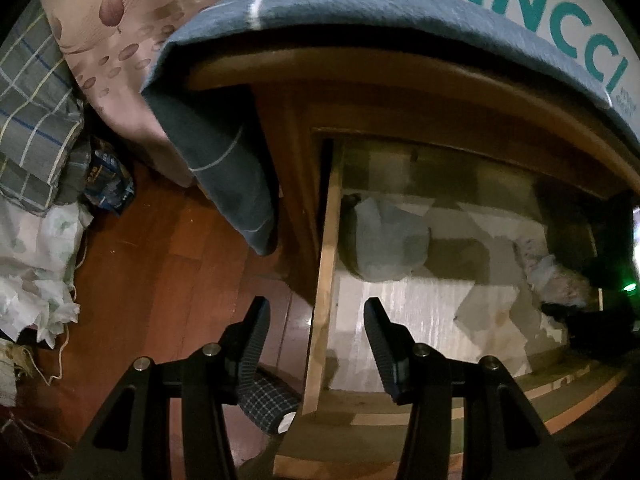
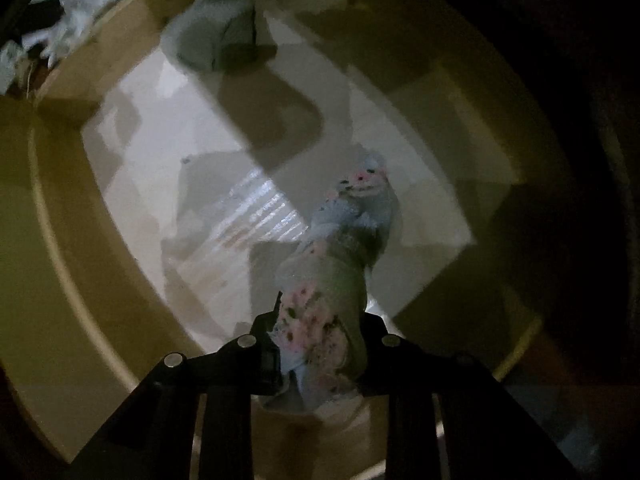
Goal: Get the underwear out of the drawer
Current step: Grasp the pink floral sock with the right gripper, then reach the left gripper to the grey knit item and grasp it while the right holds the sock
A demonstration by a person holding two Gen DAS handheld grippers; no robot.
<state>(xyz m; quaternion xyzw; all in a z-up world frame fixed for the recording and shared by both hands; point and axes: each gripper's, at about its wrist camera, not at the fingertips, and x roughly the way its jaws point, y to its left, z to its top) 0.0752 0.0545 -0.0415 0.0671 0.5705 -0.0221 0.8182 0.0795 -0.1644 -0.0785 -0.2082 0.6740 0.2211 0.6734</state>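
Note:
The wooden drawer (image 1: 326, 260) stands pulled out from under the bed, and its floor is lined with pale paper. My right gripper (image 2: 320, 320) points down into it and is shut on a piece of floral underwear (image 2: 352, 208), pale blue with pink flowers, which hangs from the pads above the drawer floor (image 2: 132, 168). The left wrist view shows the same floral underwear (image 1: 554, 276) at the drawer's right end. A grey-blue folded garment (image 1: 388, 240) (image 2: 216, 36) lies at the back of the drawer. My left gripper (image 1: 316, 332) is open above the drawer's left wall, holding nothing.
A blue bedspread (image 1: 240, 60) hangs over the bed frame above the drawer. Left of it are a pink patterned quilt (image 1: 120, 40), plaid cloth (image 1: 32, 100) and a pile of white fabric (image 1: 36, 260) on the red wood floor (image 1: 160, 260). A plaid slipper (image 1: 268, 400) lies below my left gripper.

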